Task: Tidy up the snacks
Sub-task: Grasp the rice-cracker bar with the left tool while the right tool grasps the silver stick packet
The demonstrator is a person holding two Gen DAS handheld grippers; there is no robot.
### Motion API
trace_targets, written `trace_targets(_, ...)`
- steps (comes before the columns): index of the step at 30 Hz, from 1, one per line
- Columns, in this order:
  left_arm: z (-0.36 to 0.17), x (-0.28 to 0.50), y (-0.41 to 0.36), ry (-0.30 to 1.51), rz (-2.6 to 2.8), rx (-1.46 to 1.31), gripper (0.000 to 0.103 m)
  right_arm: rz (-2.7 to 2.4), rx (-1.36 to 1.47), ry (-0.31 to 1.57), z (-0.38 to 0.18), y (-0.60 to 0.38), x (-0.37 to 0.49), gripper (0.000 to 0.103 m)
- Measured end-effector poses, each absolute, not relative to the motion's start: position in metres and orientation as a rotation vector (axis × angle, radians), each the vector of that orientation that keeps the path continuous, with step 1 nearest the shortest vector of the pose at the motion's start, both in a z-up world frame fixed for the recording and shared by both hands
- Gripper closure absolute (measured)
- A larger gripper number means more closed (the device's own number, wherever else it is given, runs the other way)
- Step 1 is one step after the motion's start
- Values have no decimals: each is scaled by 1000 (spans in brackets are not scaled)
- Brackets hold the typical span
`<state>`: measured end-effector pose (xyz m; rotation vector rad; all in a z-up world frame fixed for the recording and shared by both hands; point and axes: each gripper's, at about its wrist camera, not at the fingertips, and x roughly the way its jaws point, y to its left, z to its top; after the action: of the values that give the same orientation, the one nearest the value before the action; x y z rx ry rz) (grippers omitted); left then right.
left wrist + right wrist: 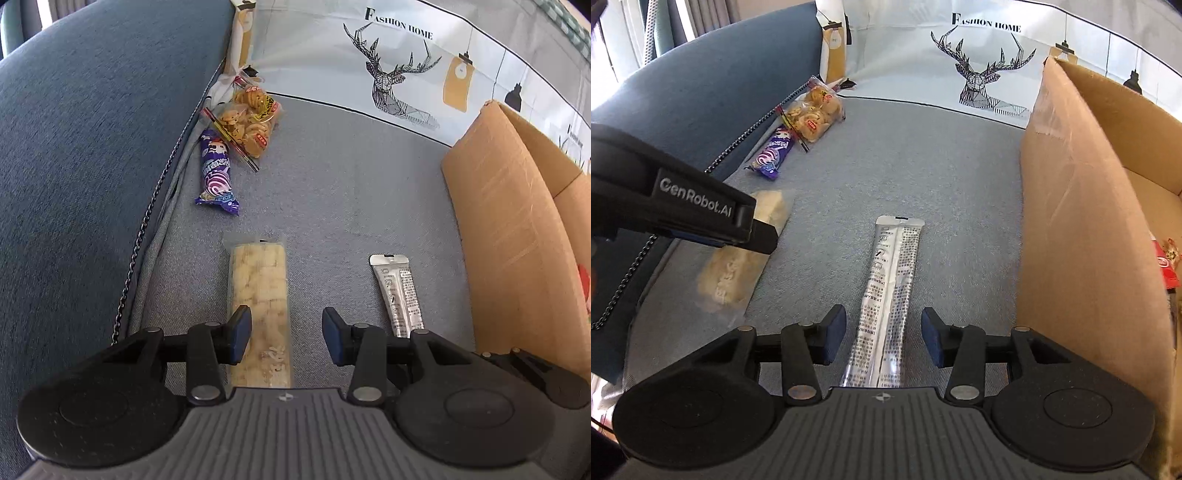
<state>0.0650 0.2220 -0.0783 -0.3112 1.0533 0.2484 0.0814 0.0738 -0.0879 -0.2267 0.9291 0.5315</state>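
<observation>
Four snacks are laid on the grey sofa seat (332, 177). A pale bar in clear wrap (258, 295) is positioned under the left gripper (287, 334), whose jaws are held apart. A silver printed sachet (886, 295) is positioned lengthwise between the parted jaws of the right gripper (883, 336). A purple wrapper (216, 173) and a clear bag of biscuits (249, 123) are placed near the backrest. A cardboard box (1071, 229) is set to the right; a red packet (1165, 264) is partly seen inside.
</observation>
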Motion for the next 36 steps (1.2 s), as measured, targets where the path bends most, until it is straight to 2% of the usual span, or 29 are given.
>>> trace_targets(7,-79,64,232,1051,289,-356,55,521,-222,948,-97,79,85,56)
trace_targets(9,-81,65,231,1065,288,-353,50,522,-230,943,-98,80,86,56)
trace_targets(11,-83,68,230,1088,285,-342,50,523,-236,938,-98,78,85,61)
trace_targets(12,-85,69,230,1098,285,-339,50,523,-240,935,-98,78,85,68)
trace_targets(13,-86,70,230,1107,285,-334,50,527,-242,932,-98,78,85,71)
trace_targets(16,-90,72,230,1130,291,-315,50,532,-241,926,-96,75,84,74)
trace_targets(36,-100,77,228,1171,289,-285,52,531,-233,943,-97,73,83,72)
